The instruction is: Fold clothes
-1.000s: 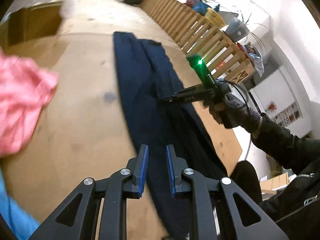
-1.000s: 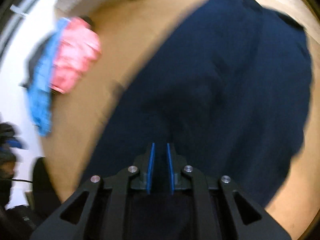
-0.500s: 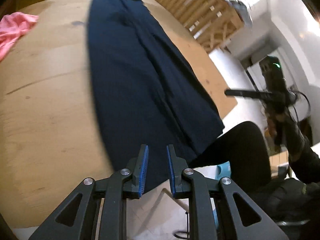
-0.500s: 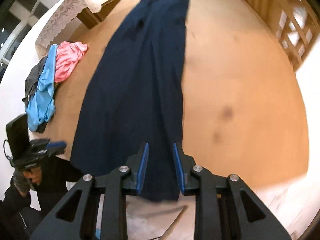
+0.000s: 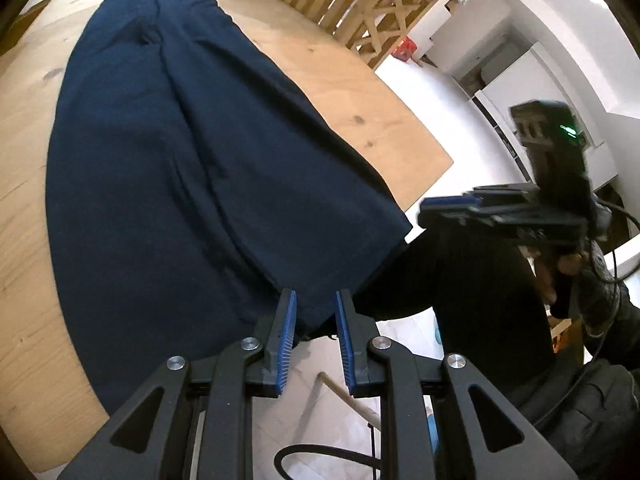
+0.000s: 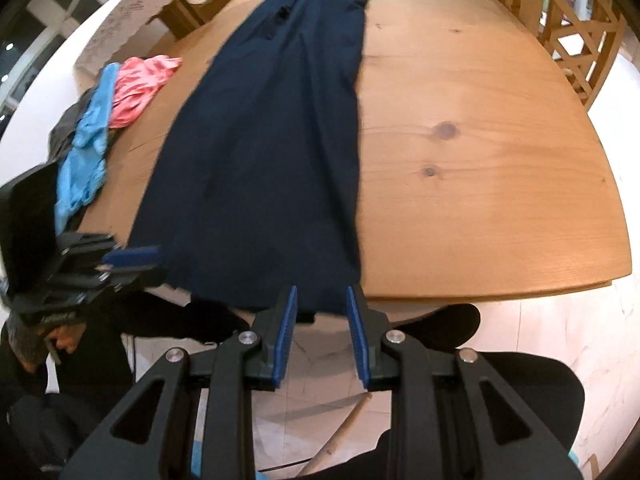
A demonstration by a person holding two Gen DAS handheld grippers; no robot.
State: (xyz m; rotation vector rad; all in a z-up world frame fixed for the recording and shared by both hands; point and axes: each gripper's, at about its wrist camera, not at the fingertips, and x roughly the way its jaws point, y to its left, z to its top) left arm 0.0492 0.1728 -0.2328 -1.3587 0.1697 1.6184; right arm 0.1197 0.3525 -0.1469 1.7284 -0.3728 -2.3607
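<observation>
navy trousers [image 5: 192, 168] flat on table [image 6: 480, 160] — hem seemingly between left gripper [image 5: 315, 320] pads.

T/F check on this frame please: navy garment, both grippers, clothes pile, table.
1. The navy garment lies stretched lengthwise on the wooden table. True.
2. The right gripper is clamped on a pink garment. False: its pads are apart, at the navy garment's near hem, pressing on nothing.
3. A pile with pink clothing and light blue clothing sits at the table's left edge in the right wrist view. True.
4. The navy garment is already folded into a small square. False: it is laid out long.
5. The left gripper is over the near hem, jaws opening. True.
</observation>
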